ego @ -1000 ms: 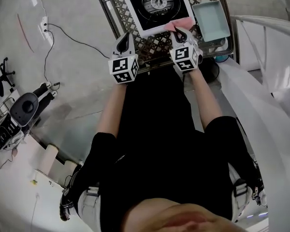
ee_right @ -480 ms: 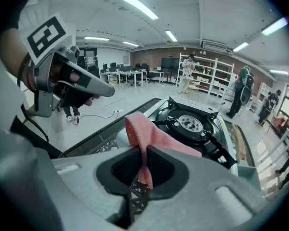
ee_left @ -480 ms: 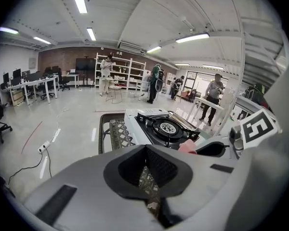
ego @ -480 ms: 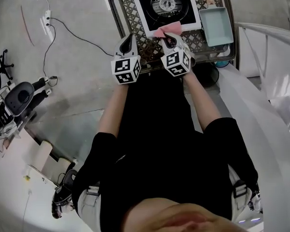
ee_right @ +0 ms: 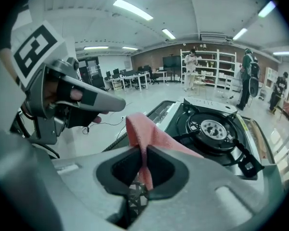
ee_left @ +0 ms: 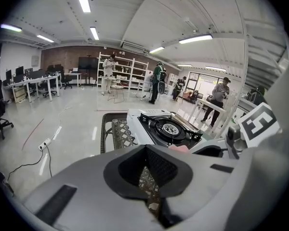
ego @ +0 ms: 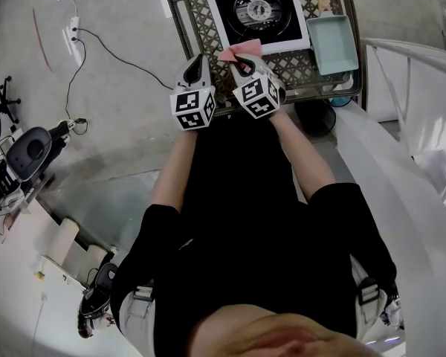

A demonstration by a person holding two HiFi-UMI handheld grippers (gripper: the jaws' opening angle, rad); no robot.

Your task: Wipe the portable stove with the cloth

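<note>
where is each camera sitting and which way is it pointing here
Head view: on the person's head, looking steeply down at the stove on the lattice table; torso, forearms, left gripper and right gripper show.
Left gripper view: on the left gripper, facing the stove across its shut jaws; the right gripper shows at right.
Right gripper view: on the right gripper, facing the stove over the pinched pink cloth; the left gripper shows at left.
Shared: both gripper views show the stove.

cloth (ee_right: 145,137) pink, soft woven fabric, matt; stove (ego: 259,10) glossy white metal body, matt black top, shiny steel burner; table (ego: 197,13) dull dark metal lattice; tray (ego: 333,43) smooth pale plastic; left gripper (ee_left: 147,176), right gripper (ee_right: 142,173) smooth matt grey plastic; floor (ego: 104,125) glossy
</note>
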